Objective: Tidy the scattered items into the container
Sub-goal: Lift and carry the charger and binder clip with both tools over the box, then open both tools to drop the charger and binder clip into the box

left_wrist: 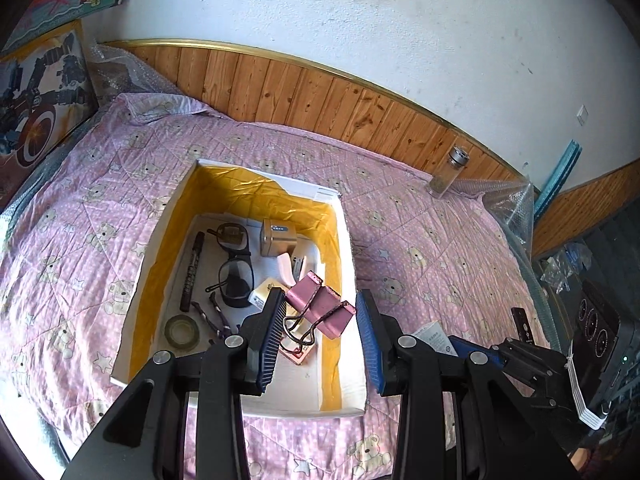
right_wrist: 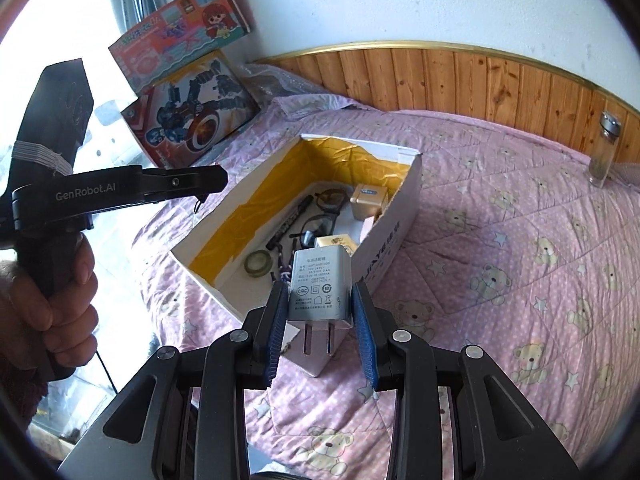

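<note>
Pink quilted bed (left_wrist: pixel 440 240) carries your open box (left_wrist: pixel 347 240), already holding glasses (left_wrist: pixel 234 276), marker (left_wrist: pixel 192 272) and tape (left_wrist: pixel 182 330). Your left tongs (left_wrist: pixel 320 320) gape wide over it, the pink binder clip (left_wrist: pixel 320 306) seemingly released between them. Your right tongs (right_wrist: pixel 320 320) clamp the charger (right_wrist: pixel 320 284), not yet boxed.

The bed (left_wrist: pixel 420 240) carried a pink bear-print quilt (right_wrist: pixel 500 280). Directly on the quilt rested an open white cardboard box (left_wrist: pixel 348 248) near the middle and an upright glass jar (left_wrist: pixel 446 172) beside the wooden headboard (left_wrist: pixel 320 96).
</note>
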